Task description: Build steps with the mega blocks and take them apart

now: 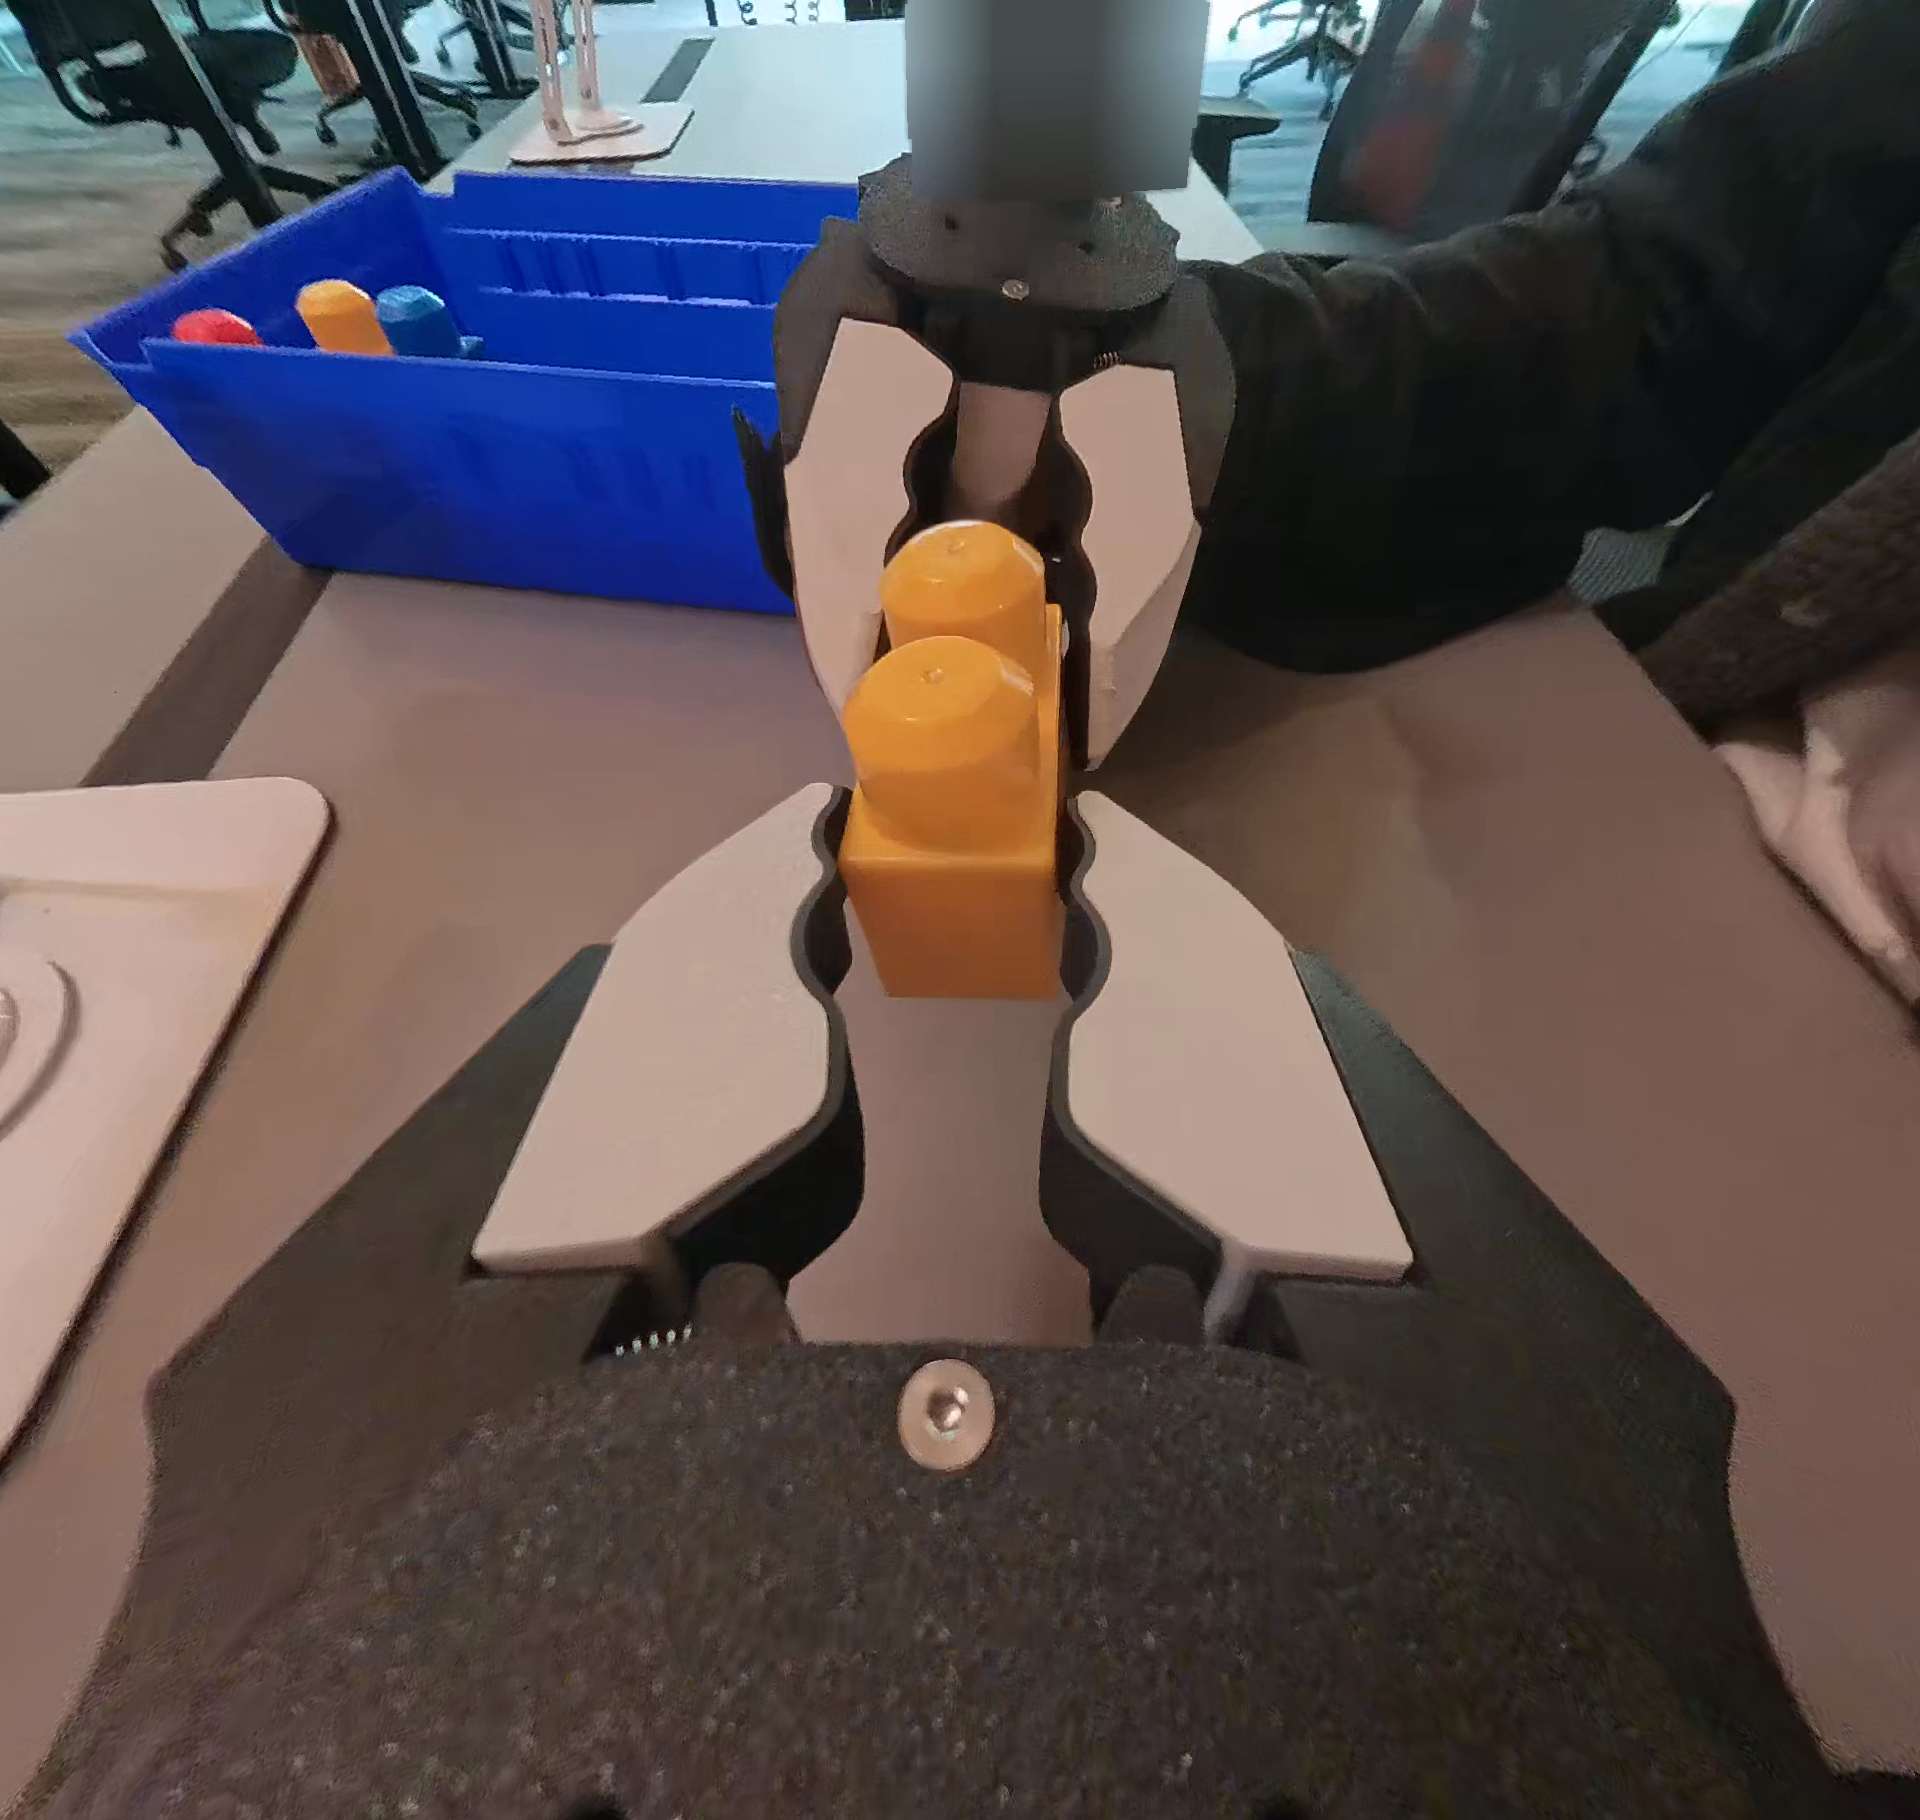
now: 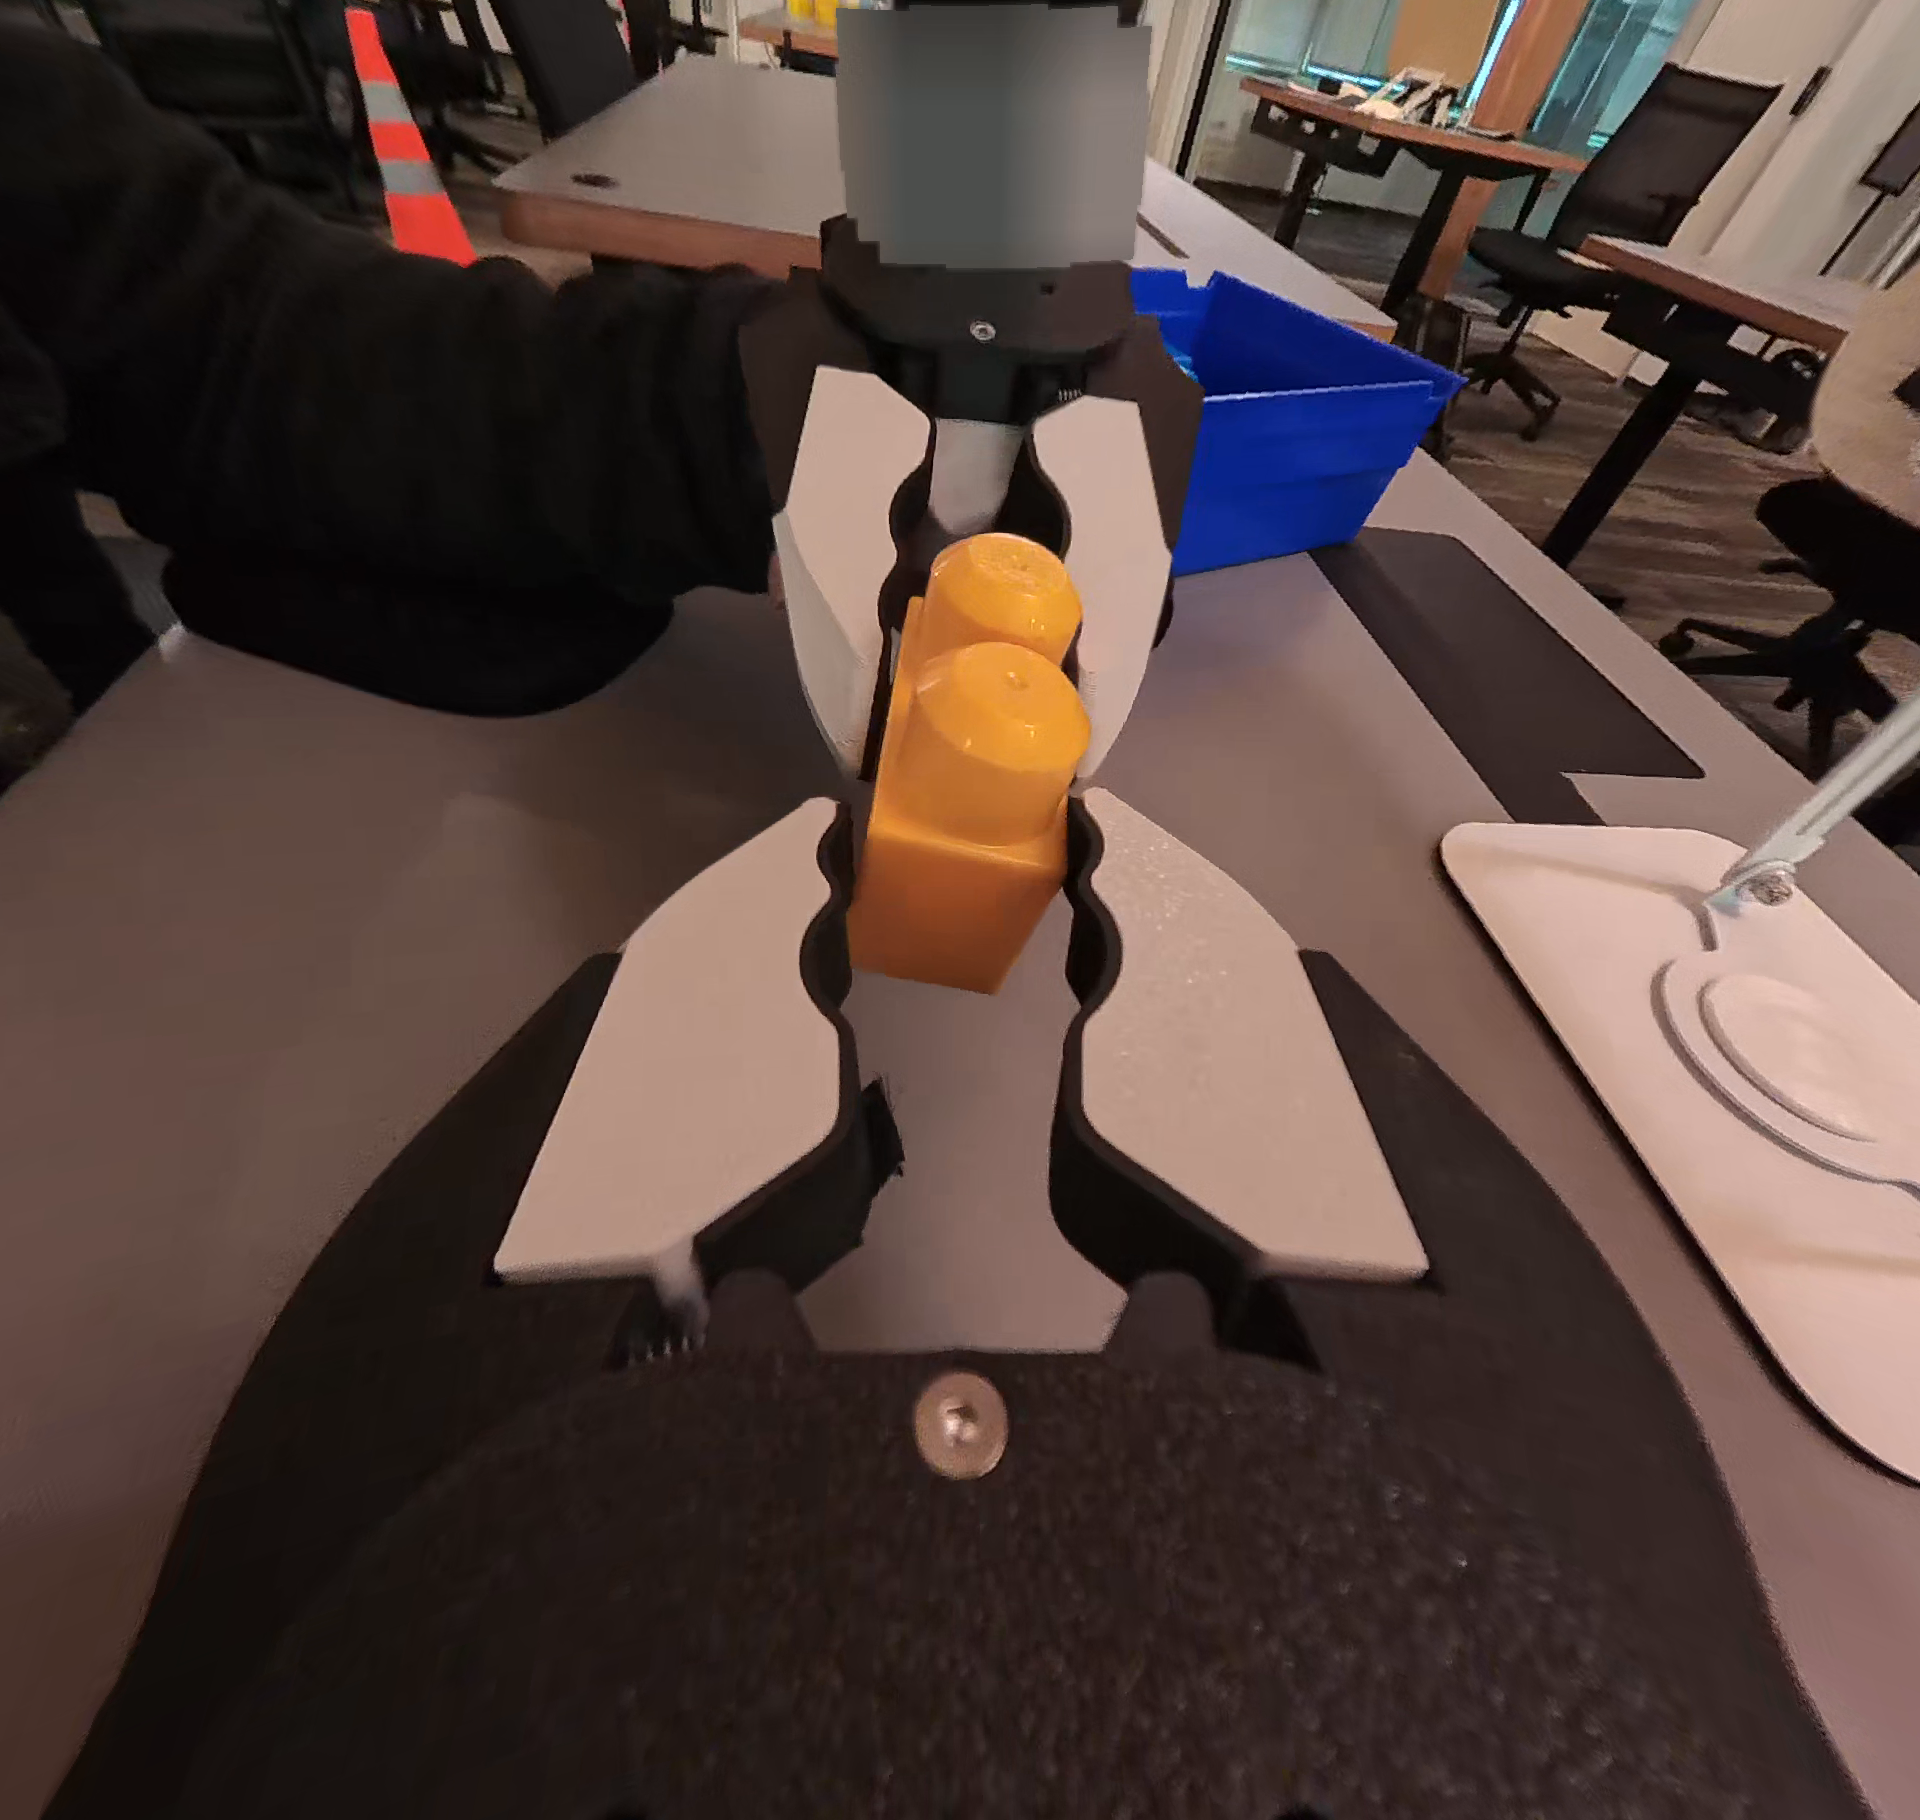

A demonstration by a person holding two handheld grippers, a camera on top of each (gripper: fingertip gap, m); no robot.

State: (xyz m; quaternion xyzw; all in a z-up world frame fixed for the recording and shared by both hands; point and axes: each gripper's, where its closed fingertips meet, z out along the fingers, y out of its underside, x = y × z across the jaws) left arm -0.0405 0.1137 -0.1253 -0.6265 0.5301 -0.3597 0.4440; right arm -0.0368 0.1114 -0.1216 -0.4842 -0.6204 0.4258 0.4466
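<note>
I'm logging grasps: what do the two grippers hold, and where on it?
Both grip one orange block: the left gripper pinches one end of its base, the right gripper the opposite end.

1. The block (image 1: 951, 835) is orange-yellow all over.
2. Each tool, left tool (image 1: 951, 897) and right tool (image 2: 961, 897), has pale grey plates on speckled black.
3. The bin (image 1: 468, 451) is bright blue, holding red, orange and blue pieces.
4. The tabletop (image 1: 468, 710) is plain grey.
5. The cone (image 2: 400, 139) is orange with grey bands.
</note>
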